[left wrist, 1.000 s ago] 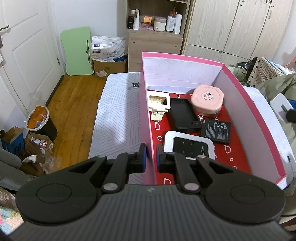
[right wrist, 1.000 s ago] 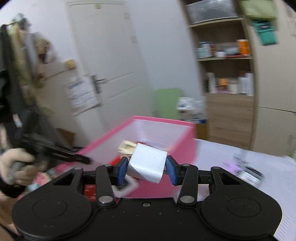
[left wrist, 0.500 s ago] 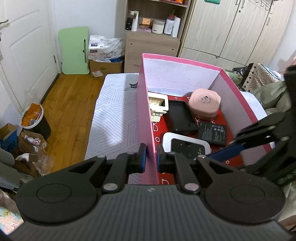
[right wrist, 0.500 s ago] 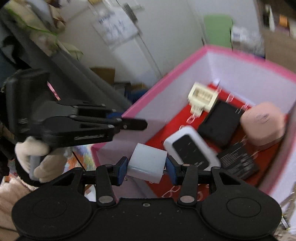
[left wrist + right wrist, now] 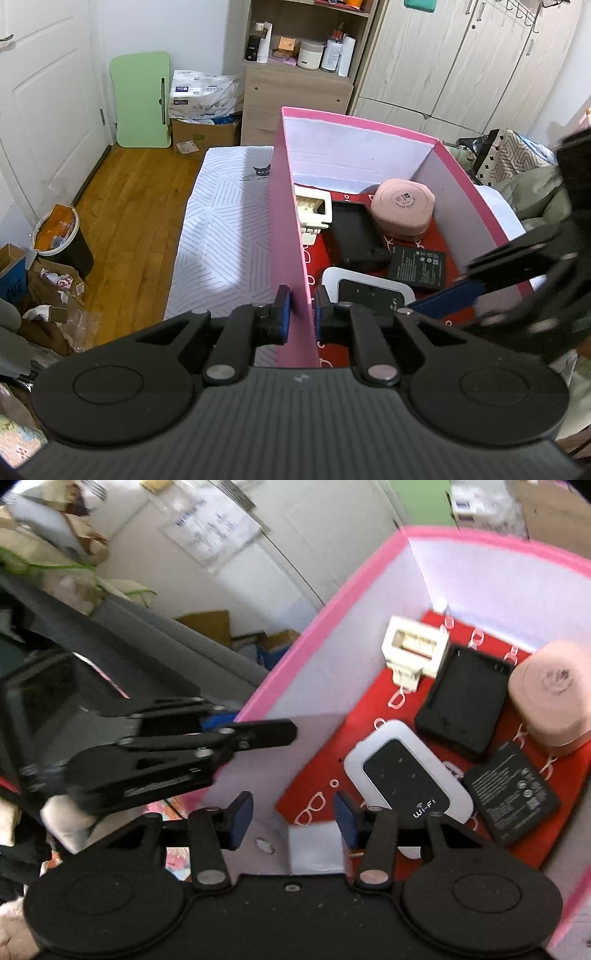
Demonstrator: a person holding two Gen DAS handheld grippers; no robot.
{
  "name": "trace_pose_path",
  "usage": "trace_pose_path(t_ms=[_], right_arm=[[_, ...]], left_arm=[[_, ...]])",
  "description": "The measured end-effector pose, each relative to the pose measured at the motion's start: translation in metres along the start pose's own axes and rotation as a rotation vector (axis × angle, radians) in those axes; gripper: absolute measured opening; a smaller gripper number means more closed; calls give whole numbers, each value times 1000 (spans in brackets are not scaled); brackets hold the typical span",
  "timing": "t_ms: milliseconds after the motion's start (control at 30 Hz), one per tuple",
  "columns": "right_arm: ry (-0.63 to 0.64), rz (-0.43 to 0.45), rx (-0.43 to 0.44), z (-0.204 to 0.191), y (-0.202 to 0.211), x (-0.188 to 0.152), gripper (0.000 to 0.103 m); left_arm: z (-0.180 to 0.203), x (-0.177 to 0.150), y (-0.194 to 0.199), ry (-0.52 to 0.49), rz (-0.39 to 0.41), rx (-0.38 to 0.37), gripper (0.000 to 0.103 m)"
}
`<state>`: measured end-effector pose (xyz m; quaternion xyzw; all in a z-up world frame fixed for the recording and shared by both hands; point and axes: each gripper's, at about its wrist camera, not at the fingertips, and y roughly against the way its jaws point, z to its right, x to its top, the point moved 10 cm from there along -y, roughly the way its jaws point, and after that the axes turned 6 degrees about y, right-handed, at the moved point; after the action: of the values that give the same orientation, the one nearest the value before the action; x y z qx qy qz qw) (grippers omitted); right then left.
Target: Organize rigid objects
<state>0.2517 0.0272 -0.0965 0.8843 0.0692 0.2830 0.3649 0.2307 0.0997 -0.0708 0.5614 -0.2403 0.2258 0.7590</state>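
The pink box [image 5: 291,229] stands on the bed, and my left gripper [image 5: 301,314] is shut on its left wall. In the right wrist view my right gripper [image 5: 293,812] hangs over the near end of the pink box [image 5: 314,653], its jaws opening. The white block [image 5: 314,851] lies loose below them on the box floor, by the right finger. Also inside are a cream adapter [image 5: 413,646], a black case [image 5: 461,701], a pink round case [image 5: 550,694], a white Wi-Fi router [image 5: 406,775] and a black battery [image 5: 513,794].
The box rests on a striped white bed cover [image 5: 221,229]. A wooden floor [image 5: 129,206] with a bin [image 5: 59,236] and cartons lies to the left. A shelf unit [image 5: 299,74] and wardrobes [image 5: 461,62] stand behind. Bedding and a bag [image 5: 517,155] crowd the right side.
My right gripper swung over the box and down into it. Its jaws widened and the white block dropped out of them onto the box floor. The left gripper kept its hold.
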Motion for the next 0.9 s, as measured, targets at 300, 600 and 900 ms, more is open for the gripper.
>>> trace_pose_path(t_ms=[300,600,900], right_arm=[[-31,272,-62,20,124,-24,54],[-149,410,-420,120,189,-82,55],[-110,416,-672,175,181,-108,56]], left_arm=[[0,1,0,9,-1,8,11],[1,1,-1,18,-7,33,11],[2,0,-1,21,-14,54,11]])
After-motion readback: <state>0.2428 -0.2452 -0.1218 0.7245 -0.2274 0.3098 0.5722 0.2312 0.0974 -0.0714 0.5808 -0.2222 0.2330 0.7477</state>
